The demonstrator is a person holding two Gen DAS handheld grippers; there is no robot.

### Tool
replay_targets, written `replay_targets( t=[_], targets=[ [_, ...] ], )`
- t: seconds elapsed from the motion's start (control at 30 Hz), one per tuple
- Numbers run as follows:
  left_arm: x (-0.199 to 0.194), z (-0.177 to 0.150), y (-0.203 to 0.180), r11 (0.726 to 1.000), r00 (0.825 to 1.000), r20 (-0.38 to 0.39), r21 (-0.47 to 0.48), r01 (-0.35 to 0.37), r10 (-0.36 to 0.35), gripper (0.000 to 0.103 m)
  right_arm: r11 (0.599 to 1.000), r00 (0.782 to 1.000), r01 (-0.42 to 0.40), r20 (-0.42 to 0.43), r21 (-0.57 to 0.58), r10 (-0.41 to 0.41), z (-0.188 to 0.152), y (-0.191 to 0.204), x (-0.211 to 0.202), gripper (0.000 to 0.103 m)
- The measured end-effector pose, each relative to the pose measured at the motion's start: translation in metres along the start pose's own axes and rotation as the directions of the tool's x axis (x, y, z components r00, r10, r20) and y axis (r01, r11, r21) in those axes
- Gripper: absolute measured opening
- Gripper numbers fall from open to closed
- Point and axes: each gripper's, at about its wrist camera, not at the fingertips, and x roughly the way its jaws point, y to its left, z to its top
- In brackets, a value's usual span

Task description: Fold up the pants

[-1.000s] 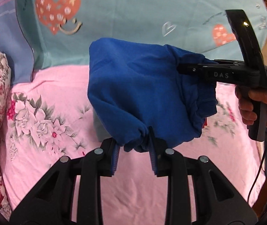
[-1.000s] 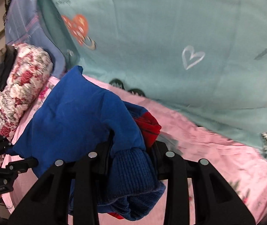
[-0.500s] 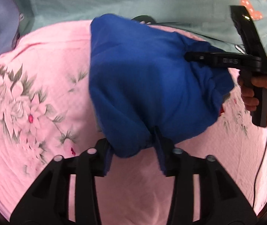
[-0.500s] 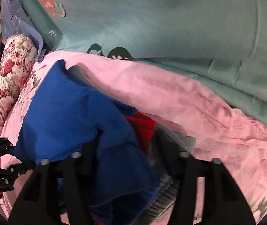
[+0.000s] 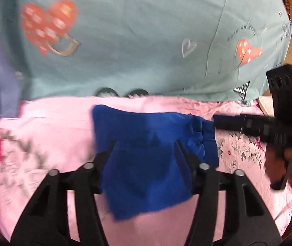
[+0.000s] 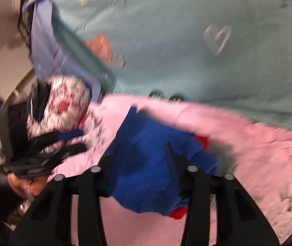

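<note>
We have the blue pants (image 5: 146, 153) folded flat on the pink bedsheet (image 5: 43, 127), left gripper (image 5: 145, 149) opening and right gripper (image 6: 142, 149) closing, both astride them without pinching; soft, light fabric, so grab the thicker waistband (image 5: 203, 141) edge.

Two fisheye views, each from camera mounted behind gripper fingers, tilted down at bed, close. Left view faces blue pants (image 5: 146, 155) on pink sheet (image 5: 49, 131), right gripper (image 5: 224, 122) at right edge. Right view faces same pants, left gripper (image 6: 72, 143) at left edge. Both share teal blanket (image 5: 135, 47).
</note>
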Motion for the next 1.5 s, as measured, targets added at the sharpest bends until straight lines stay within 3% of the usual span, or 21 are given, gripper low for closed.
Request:
replay_targets(
  t=[0.1, 0.13, 0.2, 0.27, 0.37, 0.43, 0.5, 0.6, 0.7, 0.8, 0.9, 1.0, 1.07, 1.17, 1.27, 1.33, 1.4, 1.43, 1.5],
  targets=[
    [0.045, -0.005, 0.007, 1.0, 0.997, -0.079, -0.012, -0.024, 0.023, 0.04, 0.993, 0.99, 0.112, -0.094, 0.023, -0.109, -0.021, -0.023, 0.031, 0.033],
    [0.061, -0.01, 0.015, 0.999, 0.993, -0.113, -0.021, -0.029, 0.027, 0.036, 0.994, 0.992, 0.103, -0.083, 0.034, -0.1, -0.026, -0.033, 0.032, 0.031],
    [0.07, -0.015, 0.019, 1.0, 0.994, -0.106, -0.008, -0.022, 0.021, 0.037, 0.994, 0.998, 0.042, -0.048, 0.097, -0.038, -0.031, -0.047, 0.029, 0.03],
    [0.072, -0.017, 0.012, 0.998, 0.994, -0.098, 0.042, -0.05, 0.054, 0.037, 0.994, 0.998, 0.054, -0.044, 0.09, -0.05, -0.03, -0.044, 0.031, 0.029],
    [0.055, -0.007, 0.007, 0.997, 0.992, -0.106, 0.039, -0.065, 0.069, 0.037, 0.994, 0.996, 0.064, -0.064, 0.087, -0.059, -0.018, -0.027, 0.018, 0.031],
    [0.024, 0.001, 0.006, 0.997, 0.996, -0.031, 0.013, -0.078, 0.078, 0.053, 0.997, 1.0, 0.023, 0.015, 0.08, -0.024, -0.002, -0.015, 0.003, 0.032],
    [0.001, -0.002, 0.003, 0.997, 0.997, 0.025, 0.01, -0.072, 0.071, 0.058, 0.995, 0.998, 0.021, 0.062, 0.095, -0.027, 0.01, -0.016, -0.005, 0.034],
    [-0.007, -0.022, -0.003, 1.0, 1.0, 0.004, 0.005, -0.028, 0.028, 0.058, 0.99, 0.996, 0.065, 0.045, 0.125, -0.072, 0.024, -0.027, 0.018, 0.034],
    [0.012, -0.052, 0.0, 0.999, 0.997, -0.079, -0.023, -0.021, 0.02, 0.055, 0.977, 0.989, 0.151, -0.019, 0.149, -0.15, 0.022, -0.05, 0.047, 0.03],
    [0.041, -0.085, 0.007, 0.998, 0.986, -0.169, -0.062, -0.022, 0.011, 0.054, 0.981, 0.986, 0.165, -0.007, 0.105, -0.165, 0.016, -0.057, 0.058, 0.025],
    [0.043, -0.096, -0.005, 0.997, 0.988, -0.14, 0.034, -0.068, 0.072, 0.054, 0.976, 0.985, 0.172, -0.009, 0.134, -0.172, 0.016, -0.055, 0.055, 0.026],
    [0.025, -0.086, -0.001, 1.0, 0.991, -0.133, -0.003, -0.029, 0.028, 0.054, 0.984, 0.992, 0.104, 0.054, 0.142, -0.113, 0.018, -0.035, 0.026, 0.029],
    [0.006, -0.078, 0.001, 1.0, 0.997, -0.082, -0.021, -0.007, 0.005, 0.056, 0.989, 0.993, 0.045, 0.098, 0.139, -0.059, 0.01, -0.023, 0.005, 0.029],
    [-0.006, -0.071, 0.002, 1.0, 0.999, -0.041, -0.023, 0.001, -0.002, 0.058, 0.992, 0.997, 0.03, 0.07, 0.123, -0.038, -0.016, -0.012, -0.003, 0.029],
    [0.011, -0.075, 0.006, 0.999, 0.996, -0.084, -0.02, -0.044, 0.042, 0.059, 0.981, 0.992, 0.126, -0.044, 0.145, -0.121, -0.049, -0.026, 0.019, 0.029],
    [0.032, -0.082, 0.009, 0.995, 0.985, -0.146, -0.021, -0.094, 0.09, 0.058, 0.976, 0.994, 0.112, -0.013, 0.188, -0.112, -0.06, -0.036, 0.017, 0.027],
    [0.031, -0.084, 0.008, 0.991, 0.978, -0.168, -0.025, -0.129, 0.123, 0.06, 0.959, 0.991, 0.13, -0.008, 0.254, -0.132, -0.056, -0.029, 0.004, 0.035],
    [0.025, -0.081, 0.005, 0.989, 0.976, -0.166, -0.035, -0.147, 0.139, 0.069, 0.953, 0.989, 0.141, 0.011, 0.269, -0.15, -0.055, -0.021, -0.006, 0.043],
    [0.005, -0.074, -0.002, 0.977, 0.97, -0.146, -0.054, -0.206, 0.196, 0.083, 0.949, 0.975, 0.183, 0.08, 0.256, -0.21, -0.058, 0.004, -0.028, 0.074]
  ],
)
